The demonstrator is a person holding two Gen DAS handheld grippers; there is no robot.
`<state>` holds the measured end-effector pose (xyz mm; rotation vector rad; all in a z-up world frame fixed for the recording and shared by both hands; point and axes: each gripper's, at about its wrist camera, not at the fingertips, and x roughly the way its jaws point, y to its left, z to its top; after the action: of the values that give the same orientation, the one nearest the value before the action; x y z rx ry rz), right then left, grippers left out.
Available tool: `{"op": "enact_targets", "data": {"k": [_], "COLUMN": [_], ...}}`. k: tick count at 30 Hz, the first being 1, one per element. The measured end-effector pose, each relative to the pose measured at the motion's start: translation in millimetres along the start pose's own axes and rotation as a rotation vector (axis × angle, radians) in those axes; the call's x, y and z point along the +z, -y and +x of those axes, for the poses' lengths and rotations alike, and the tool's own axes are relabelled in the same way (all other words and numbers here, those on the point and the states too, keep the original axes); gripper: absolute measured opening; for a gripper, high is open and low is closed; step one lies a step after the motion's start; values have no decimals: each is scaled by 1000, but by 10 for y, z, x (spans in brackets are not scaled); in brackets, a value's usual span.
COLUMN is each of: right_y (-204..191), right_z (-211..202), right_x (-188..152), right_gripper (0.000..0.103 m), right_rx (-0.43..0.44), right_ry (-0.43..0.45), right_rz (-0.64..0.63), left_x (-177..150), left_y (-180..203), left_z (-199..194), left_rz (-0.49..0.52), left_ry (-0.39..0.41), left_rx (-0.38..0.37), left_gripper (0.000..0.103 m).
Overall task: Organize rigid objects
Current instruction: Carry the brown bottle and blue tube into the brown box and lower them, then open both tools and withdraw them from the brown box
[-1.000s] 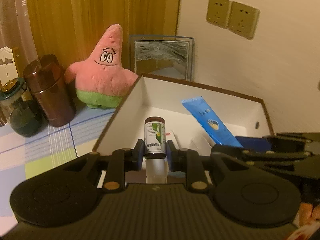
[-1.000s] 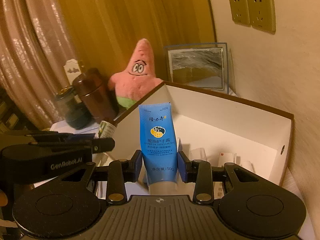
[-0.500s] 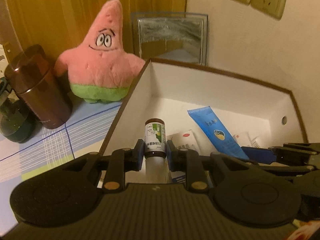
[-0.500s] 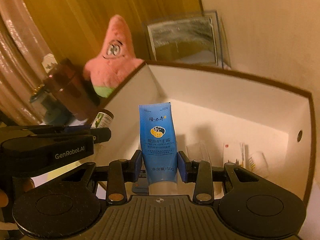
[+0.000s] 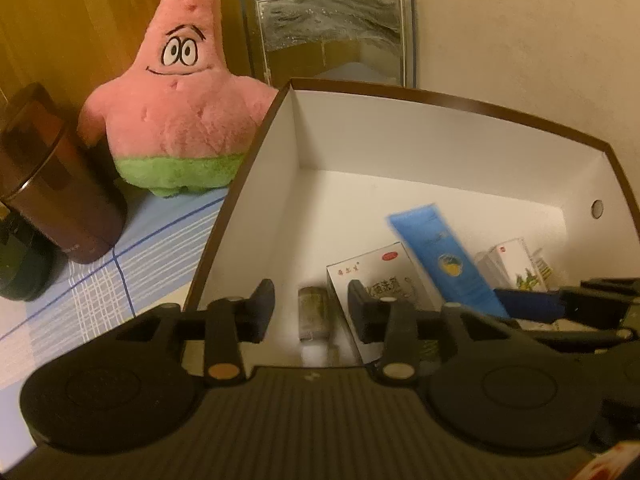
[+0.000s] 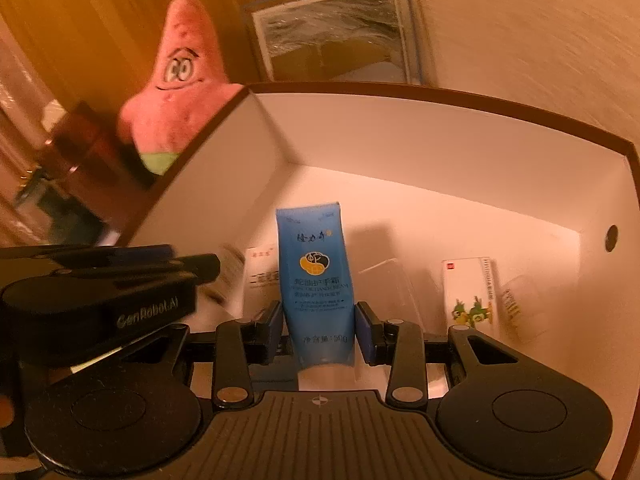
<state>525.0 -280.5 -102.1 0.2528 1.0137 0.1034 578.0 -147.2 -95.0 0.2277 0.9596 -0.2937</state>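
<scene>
My left gripper (image 5: pixel 311 312) is opening over the white box (image 5: pixel 400 140); the small brown bottle (image 5: pixel 313 314) sits blurred between the parted jaws near the box's left wall, beside a white carton (image 5: pixel 372 268). My right gripper (image 6: pixel 318 326) clamps the blue hand-cream tube (image 6: pixel 316 276) upright, above the box's middle.

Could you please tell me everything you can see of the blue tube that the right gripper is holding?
The blue tube is a soft-looking plastic squeeze tube with a flat crimped top end, dark printed text, a yellow and dark round logo, and a white cap end at the bottom. It stands nearly upright between the fingers of the right gripper, whose blue pads press its lower sides. It hangs inside the white box, above small cartons. Whether it touches the floor is hidden.
</scene>
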Motion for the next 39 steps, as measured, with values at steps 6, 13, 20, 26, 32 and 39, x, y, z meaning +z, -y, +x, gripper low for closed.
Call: {"op": "enact_targets", "data": {"k": [6, 13, 20, 26, 32, 39], "right_y": [-6, 36, 93, 156, 184, 167], "right_z": [-33, -98, -203, -435, -738, -1031], "right_x": [-32, -68, -115, -164, -271, -476], "right_gripper": [42, 45, 46, 49, 57, 59], "right_rx": [8, 6, 10, 28, 44, 81], "right_ry": [11, 7, 14, 51, 97, 115], "right_rz": [-44, -46, -37, -21, -36, -56], "left_x": [-43, -82, -120, -177, -300, -540], "left_y": [-41, -43, -19, 24, 45, 57], "left_z": [11, -38, -122, -345, -640, -959], "left_rz": [-1, -3, -12, -22, -49, -87], "left_ry": [-15, -8, 0, 36, 75, 91], "left_rx": [-28, -42, -45, -59, -78, -68], "left_gripper": [40, 40, 40, 40, 40, 40]}}
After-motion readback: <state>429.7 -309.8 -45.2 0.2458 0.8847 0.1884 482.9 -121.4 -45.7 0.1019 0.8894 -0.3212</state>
